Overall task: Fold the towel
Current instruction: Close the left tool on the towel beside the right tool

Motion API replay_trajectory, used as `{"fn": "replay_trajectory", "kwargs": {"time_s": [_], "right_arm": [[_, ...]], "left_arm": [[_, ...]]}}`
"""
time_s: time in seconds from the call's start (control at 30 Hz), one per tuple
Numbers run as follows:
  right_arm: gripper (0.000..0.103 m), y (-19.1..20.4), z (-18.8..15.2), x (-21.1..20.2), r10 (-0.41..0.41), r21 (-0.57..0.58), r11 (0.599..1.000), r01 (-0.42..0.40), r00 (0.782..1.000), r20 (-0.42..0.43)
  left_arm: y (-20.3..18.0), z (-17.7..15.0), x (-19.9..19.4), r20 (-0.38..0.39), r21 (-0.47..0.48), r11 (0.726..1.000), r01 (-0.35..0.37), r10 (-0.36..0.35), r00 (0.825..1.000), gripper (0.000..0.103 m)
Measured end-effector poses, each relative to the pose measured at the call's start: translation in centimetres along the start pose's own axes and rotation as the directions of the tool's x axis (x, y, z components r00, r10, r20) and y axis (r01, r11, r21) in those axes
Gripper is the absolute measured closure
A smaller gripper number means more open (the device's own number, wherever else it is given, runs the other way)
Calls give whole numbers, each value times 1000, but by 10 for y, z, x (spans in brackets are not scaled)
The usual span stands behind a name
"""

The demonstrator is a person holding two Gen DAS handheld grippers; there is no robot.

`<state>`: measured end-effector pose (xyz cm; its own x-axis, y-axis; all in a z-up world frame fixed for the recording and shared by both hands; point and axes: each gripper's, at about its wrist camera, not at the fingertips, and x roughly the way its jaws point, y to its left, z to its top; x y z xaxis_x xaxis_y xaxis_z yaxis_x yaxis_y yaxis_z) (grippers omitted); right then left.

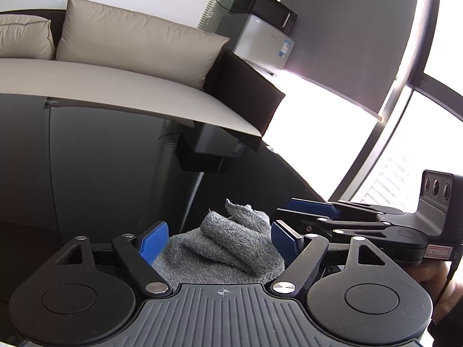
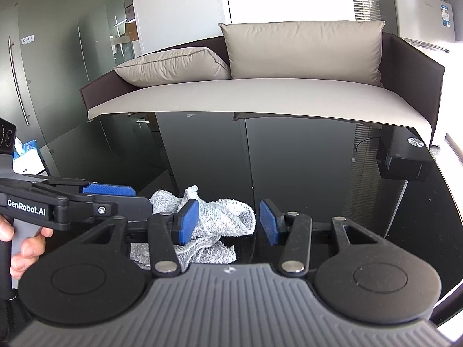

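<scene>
Both tools, left tool (image 1: 221, 238) and right tool (image 2: 228, 219), gape unclamped over the crumpled grey terry towel (image 1: 231, 245) bunched on the glossy black bench (image 2: 318, 159), so a pinch could snag several layers.

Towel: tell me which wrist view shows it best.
The left wrist view. There the grey towel lies bunched and centred between the blue pads, almost unobstructed, its rolled folds clear. In the right wrist view the towel sits off to the left on the black table, partly hidden behind one finger.
</scene>
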<state>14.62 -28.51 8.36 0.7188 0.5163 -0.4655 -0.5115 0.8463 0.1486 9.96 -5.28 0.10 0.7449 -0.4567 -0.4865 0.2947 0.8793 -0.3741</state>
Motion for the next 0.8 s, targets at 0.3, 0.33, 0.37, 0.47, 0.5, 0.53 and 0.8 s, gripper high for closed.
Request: {"fn": "replay_trajectory", "kwargs": {"time_s": [0.3, 0.33, 0.37, 0.47, 0.5, 0.53, 0.8], "right_arm": [[54, -6, 0, -1, -17, 24, 1000, 17, 1000, -3], [54, -6, 0, -1, -16, 27, 1000, 16, 1000, -1], [54, -5, 0, -2, -13, 26, 1000, 13, 1000, 0], [54, -2, 0, -2, 5, 19, 1000, -5, 1000, 4], [54, 1, 0, -1, 13, 10, 1000, -13, 1000, 4], [54, 2, 0, -1, 18, 3, 1000, -18, 1000, 4], [54, 8, 0, 1, 57, -4, 998, -57, 998, -2]], "left_arm": [[-5, -3, 5, -17, -14, 999, 53, -53, 998, 47], [-3, -3, 6, -20, -22, 998, 52, -52, 998, 49], [-2, -3, 8, -24, -28, 998, 51, -51, 998, 50], [0, -3, 11, -31, -36, 998, 57, -58, 998, 58], [0, -4, 12, -33, -37, 998, 59, -60, 998, 62], [0, -4, 13, -34, -36, 997, 62, -64, 997, 67], [4, -3, 13, -42, -48, 997, 68, -70, 997, 95]]}}
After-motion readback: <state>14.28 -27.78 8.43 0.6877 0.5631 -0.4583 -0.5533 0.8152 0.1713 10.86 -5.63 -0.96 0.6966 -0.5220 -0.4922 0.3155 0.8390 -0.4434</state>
